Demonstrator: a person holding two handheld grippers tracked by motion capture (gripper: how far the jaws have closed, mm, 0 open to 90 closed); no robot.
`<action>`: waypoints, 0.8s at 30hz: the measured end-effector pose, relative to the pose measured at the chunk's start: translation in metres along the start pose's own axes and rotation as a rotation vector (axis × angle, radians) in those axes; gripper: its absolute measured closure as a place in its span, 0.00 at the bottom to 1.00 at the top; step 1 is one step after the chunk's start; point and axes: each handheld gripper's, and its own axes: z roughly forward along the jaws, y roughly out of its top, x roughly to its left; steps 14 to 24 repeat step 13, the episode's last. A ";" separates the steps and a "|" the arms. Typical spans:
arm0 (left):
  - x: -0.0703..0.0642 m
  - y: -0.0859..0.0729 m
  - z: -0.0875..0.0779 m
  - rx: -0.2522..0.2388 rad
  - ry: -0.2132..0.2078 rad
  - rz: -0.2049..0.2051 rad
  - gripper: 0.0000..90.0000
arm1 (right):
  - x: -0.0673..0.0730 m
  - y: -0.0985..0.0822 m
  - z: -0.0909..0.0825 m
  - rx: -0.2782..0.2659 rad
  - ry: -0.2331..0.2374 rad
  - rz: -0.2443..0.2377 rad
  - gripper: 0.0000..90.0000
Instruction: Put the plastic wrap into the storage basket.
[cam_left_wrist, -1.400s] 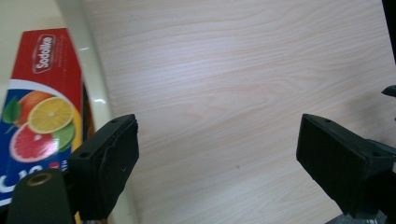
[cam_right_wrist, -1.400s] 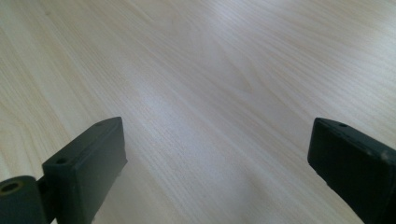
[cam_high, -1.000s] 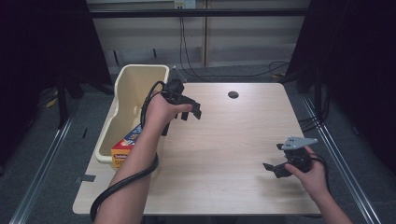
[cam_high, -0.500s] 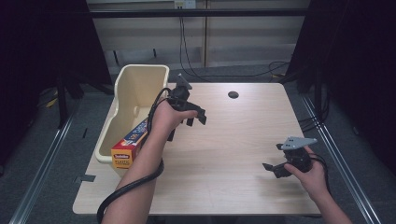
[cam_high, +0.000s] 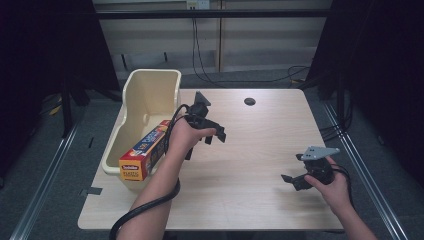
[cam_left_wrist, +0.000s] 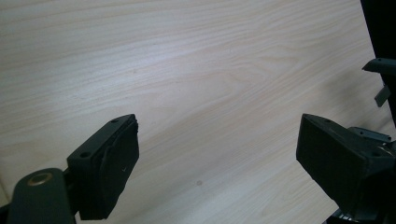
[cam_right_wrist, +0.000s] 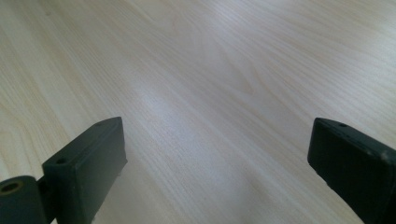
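On the pale wooden table, the person's left hand holds the left black two-jaw gripper above the middle-left of the tabletop, just beside the cream plastic bin at the table's left edge. Compared with a second ago, this hand has drawn back from the bin's rim toward the table's centre and nearer the person. In the left gripper view its jaws stand wide apart over bare wood grain, with nothing between them; part of the other gripper shows at that view's right edge.

The long orange and blue cardboard box of plastic wrap lies slanting in the near end of the bin, its orange end projecting past the bin's front lip toward the person. A second ago the forearm covered most of it; now far more of the box shows.

The right hand holds the right black gripper with a grey three-cornered plate low over the table's right front, much where it was before. Its jaws are spread wide over bare wood.
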 end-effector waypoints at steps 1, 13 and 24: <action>0.000 -0.001 0.002 0.002 -0.003 0.006 0.15 | 0.000 0.000 0.000 0.000 0.001 0.000 0.05; 0.002 -0.008 0.011 0.002 -0.006 0.034 0.15 | -0.001 -0.001 0.001 0.006 0.007 -0.005 0.05; 0.002 -0.008 0.011 0.002 -0.006 0.034 0.15 | -0.001 -0.001 0.001 0.006 0.007 -0.005 0.05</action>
